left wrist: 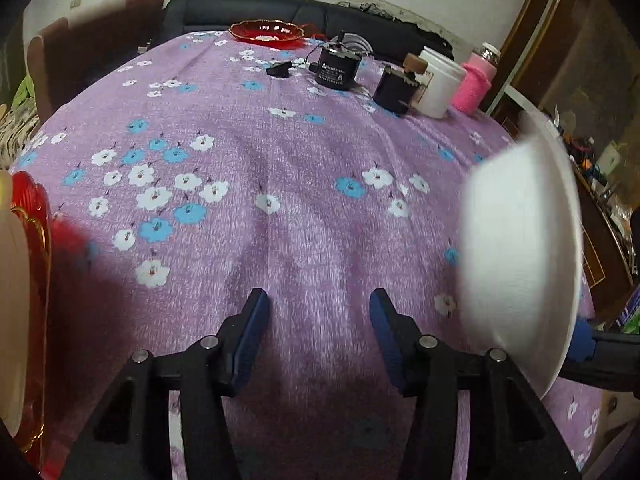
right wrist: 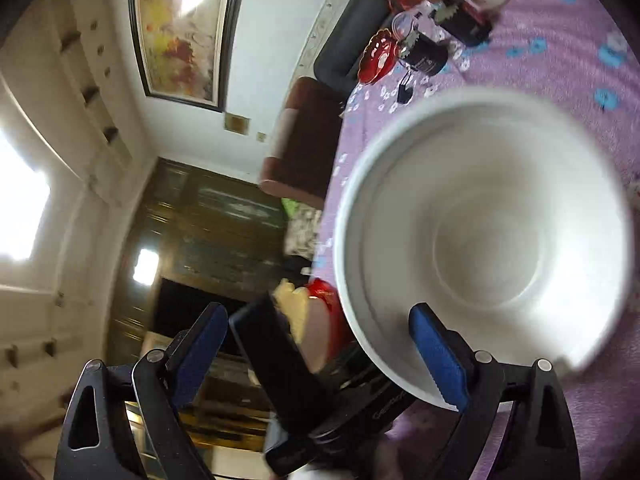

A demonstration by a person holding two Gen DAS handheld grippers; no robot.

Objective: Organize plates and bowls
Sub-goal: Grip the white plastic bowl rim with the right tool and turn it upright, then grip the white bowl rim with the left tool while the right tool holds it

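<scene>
We had the left gripper part open over the worktop, holding nothing. Right gripper jaws stood wide, 1 pad inside the tilted white bowl, not clamped.

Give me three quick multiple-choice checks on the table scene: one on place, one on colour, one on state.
1. Where does the far red glass dish sit?
A) at the table's far edge
B) between gripper fingers
C) on the floor

2. What is the tablecloth ground colour?
A) green
B) purple
C) yellow

3. The left hand-held gripper is:
A) shut on a plate
B) shut, empty
C) open, empty

Answers:
1. A: it lies beside the dark sofa.
2. B: the cloth is purple with white and blue flowers.
3. C: only cloth shows between its spread fingers.
</scene>
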